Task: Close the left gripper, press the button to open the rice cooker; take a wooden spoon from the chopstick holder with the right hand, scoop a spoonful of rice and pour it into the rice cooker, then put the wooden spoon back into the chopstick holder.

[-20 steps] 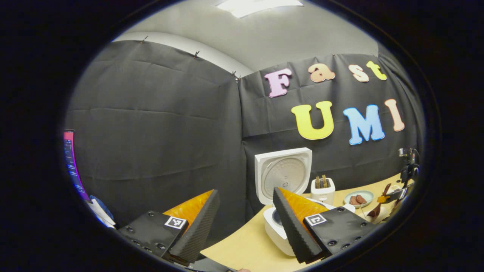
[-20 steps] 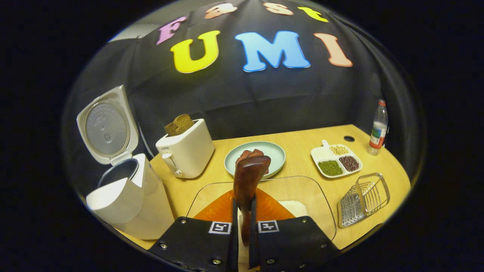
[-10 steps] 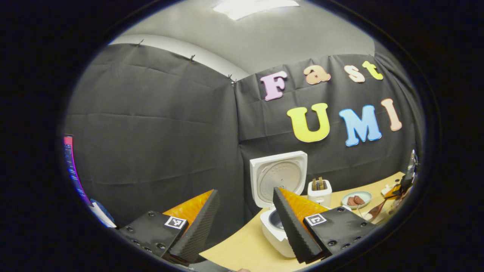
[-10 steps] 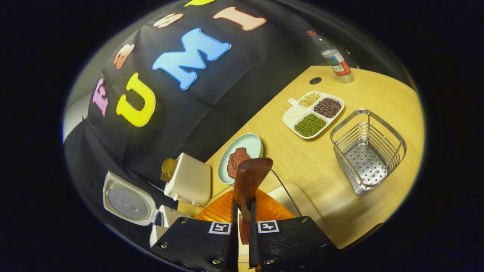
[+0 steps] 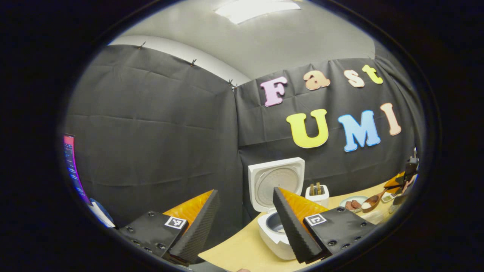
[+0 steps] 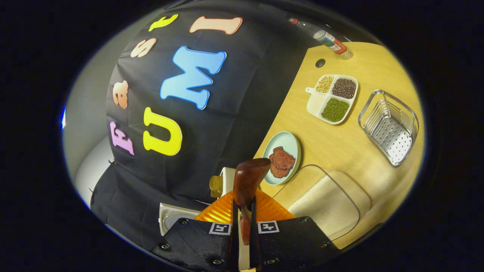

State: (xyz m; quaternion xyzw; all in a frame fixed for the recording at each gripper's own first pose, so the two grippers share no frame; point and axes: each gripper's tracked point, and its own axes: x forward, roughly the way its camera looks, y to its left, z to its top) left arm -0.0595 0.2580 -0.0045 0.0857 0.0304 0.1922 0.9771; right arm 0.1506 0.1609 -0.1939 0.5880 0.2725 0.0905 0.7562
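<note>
Gripping wooden spoon (image 6: pixel 247 181) between fingers of right gripper (image 6: pixel 242 226), jaws pressed flat on handle; bowl face turned away, load hidden in right gripper view. In left gripper view, spoon at 3 o'clock, small, pale contents hard to make out. Rice cooker (image 5: pixel 275 232) lid up, partly hidden by finger of left gripper (image 5: pixel 242 223), jaws wide apart, holding nothing. Rice tray (image 6: pixel 321 204) at 4 o'clock, chopstick holder (image 6: pixel 389 126) at 2 o'clock, lying tilted by view.
</note>
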